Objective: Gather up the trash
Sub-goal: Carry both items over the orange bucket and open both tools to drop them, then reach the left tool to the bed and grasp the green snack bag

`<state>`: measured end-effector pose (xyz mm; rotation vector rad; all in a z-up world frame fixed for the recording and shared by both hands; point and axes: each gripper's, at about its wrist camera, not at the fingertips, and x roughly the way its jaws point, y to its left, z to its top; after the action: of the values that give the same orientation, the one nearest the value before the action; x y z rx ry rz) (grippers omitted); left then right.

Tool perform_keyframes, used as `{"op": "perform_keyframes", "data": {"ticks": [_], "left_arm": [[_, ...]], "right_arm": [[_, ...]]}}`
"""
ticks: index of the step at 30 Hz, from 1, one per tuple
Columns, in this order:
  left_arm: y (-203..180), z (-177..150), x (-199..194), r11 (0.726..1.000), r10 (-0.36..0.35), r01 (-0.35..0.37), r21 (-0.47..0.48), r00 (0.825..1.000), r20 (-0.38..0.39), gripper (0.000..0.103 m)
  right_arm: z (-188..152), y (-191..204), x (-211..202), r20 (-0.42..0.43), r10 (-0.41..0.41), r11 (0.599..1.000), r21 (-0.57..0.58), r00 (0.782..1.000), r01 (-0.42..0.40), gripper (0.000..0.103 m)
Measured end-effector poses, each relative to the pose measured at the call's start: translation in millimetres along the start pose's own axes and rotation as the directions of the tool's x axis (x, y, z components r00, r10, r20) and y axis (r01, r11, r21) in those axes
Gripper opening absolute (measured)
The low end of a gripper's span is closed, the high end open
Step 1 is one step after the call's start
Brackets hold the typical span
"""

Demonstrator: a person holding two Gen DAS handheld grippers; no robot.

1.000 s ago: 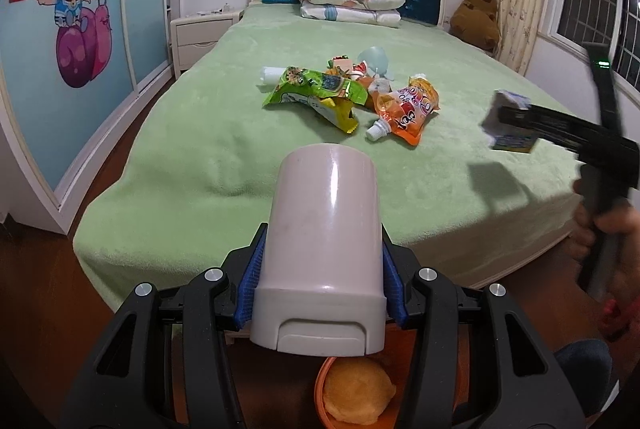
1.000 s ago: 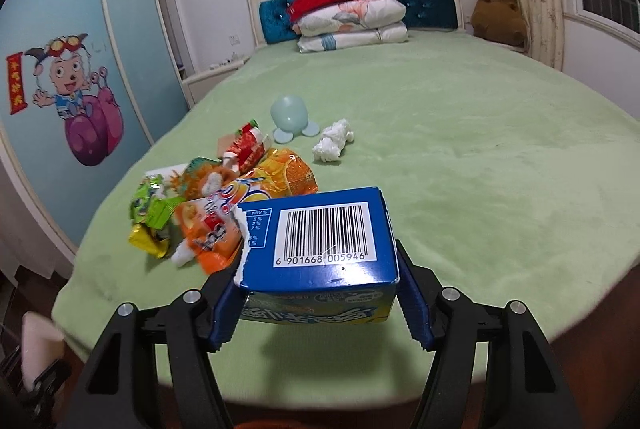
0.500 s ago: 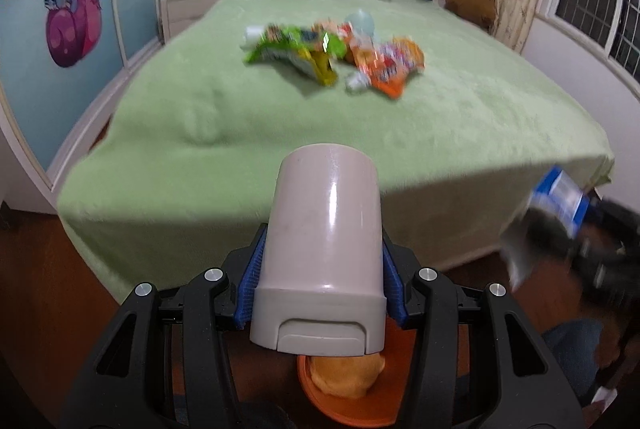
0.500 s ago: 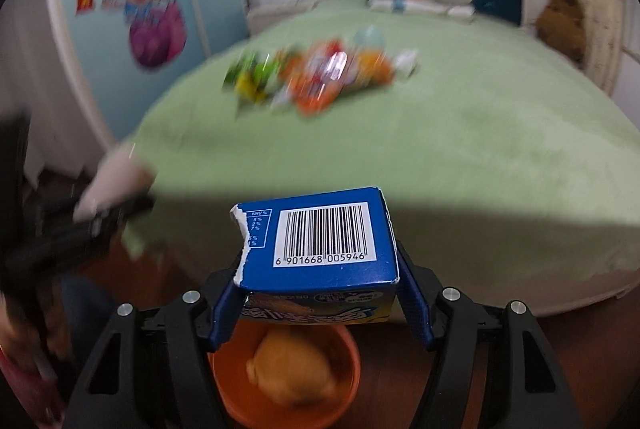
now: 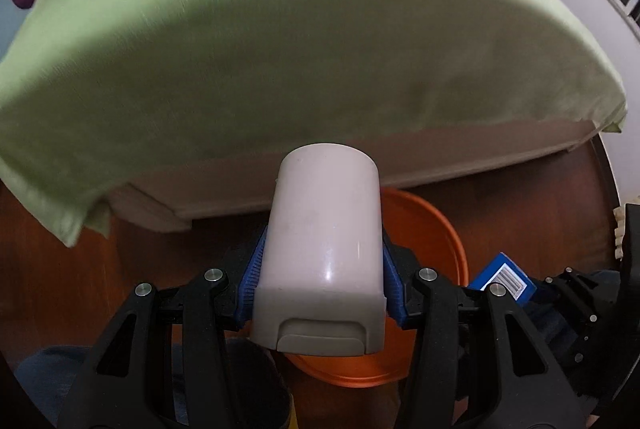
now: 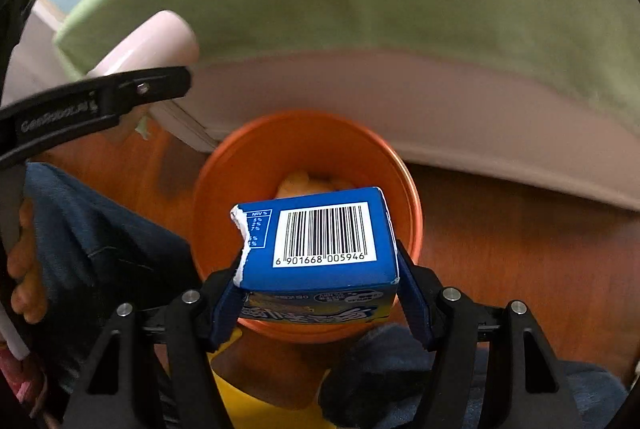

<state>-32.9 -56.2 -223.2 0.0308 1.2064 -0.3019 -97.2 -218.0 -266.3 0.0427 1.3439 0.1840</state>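
Overhanging green bedspread (image 5: 304, 29), wooden floor (image 6: 520, 229), orange bin (image 6: 408, 189)

Pale plastic bottle (image 5: 322, 253): cap end toward camera, clamped between blue pads above orange bin (image 5: 432, 225). Torn blue carton (image 6: 320, 241): barcode up, clamped over bin (image 6: 304, 133), yellowish lump inside.
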Motion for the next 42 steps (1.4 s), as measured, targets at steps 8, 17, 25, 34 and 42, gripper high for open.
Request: {"op": "perform_keyframes", "data": {"ticks": [8,17,25,34,42], "left_arm": [[-7.8,1.5,21.7,1.0,0.015,-0.014,0.009,0.998,-0.061,0.049],[-11.7,-0.1,20.4,0.998,0.051,-0.05,0.027,0.996,-0.069,0.079],[-13.5,1.9,20.4,0.999,0.041,-0.039,0.028,0.996,-0.082,0.081],[-5.8,7.3,7.3,0.999,0.032,-0.032,-0.002,0.998,-0.054,0.081],[-3.2,17.1,-21.9,0.999,0.045,-0.044,-0.021,0.998,0.039,0.081]], "right_arm": [[14.7,14.6,20.1,-0.031,-0.038,0.998,-0.047,0.999,0.036,0.068],[11.5,21.0,12.8,-0.015,-0.052,0.996,-0.068,0.999,0.051,0.091],[10.8,12.5,7.6,0.0,-0.046,0.998,-0.031,0.999,0.046,0.091],[13.6,5.3,-0.7,0.028,-0.041,0.999,0.0,0.999,0.041,0.091],[17.1,2.9,-24.9,0.08,-0.023,1.0,0.02,0.997,0.021,0.091]]}}
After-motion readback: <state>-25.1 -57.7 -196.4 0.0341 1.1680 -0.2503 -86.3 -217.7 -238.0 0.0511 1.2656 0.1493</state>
